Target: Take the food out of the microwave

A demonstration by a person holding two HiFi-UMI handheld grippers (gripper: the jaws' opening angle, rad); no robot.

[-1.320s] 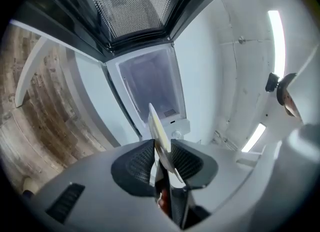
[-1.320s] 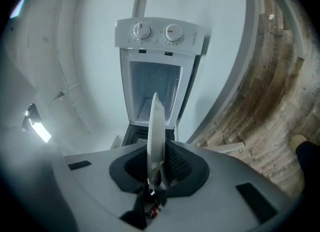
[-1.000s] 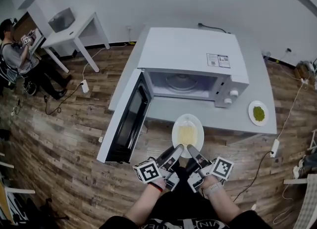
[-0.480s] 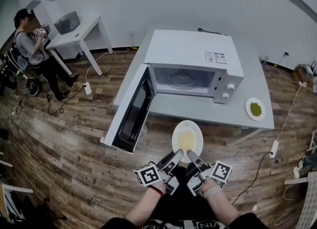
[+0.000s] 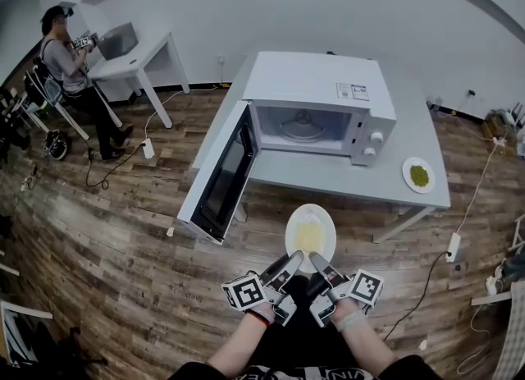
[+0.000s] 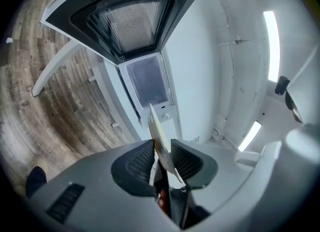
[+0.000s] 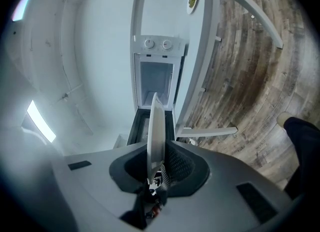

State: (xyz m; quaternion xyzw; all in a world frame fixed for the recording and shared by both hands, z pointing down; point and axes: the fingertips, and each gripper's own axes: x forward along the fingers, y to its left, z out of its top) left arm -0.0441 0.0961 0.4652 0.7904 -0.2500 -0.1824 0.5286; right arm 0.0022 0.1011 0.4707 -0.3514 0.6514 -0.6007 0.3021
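Note:
A white plate of yellow food (image 5: 310, 231) hangs over the wooden floor, in front of the grey table (image 5: 426, 173). My left gripper (image 5: 294, 261) is shut on the plate's near rim from the left, my right gripper (image 5: 315, 260) from the right. In the left gripper view the plate (image 6: 159, 136) runs edge-on between the jaws of the left gripper (image 6: 161, 157). The right gripper view shows the same plate (image 7: 154, 131) pinched by the right gripper (image 7: 156, 163). The white microwave (image 5: 316, 83) stands on the table with its door (image 5: 218, 175) swung open and its cavity (image 5: 302, 130) holding only the glass turntable.
A small plate of green food (image 5: 419, 176) sits on the table to the right of the microwave. A person (image 5: 70, 66) stands by a white side table (image 5: 131, 58) at the far left. Cables and a power strip (image 5: 453, 247) lie on the floor at the right.
Both grippers have drawn back from the table with the plate held between them; the microwave and table now lie farther away. The person at the left has shifted upward in view.

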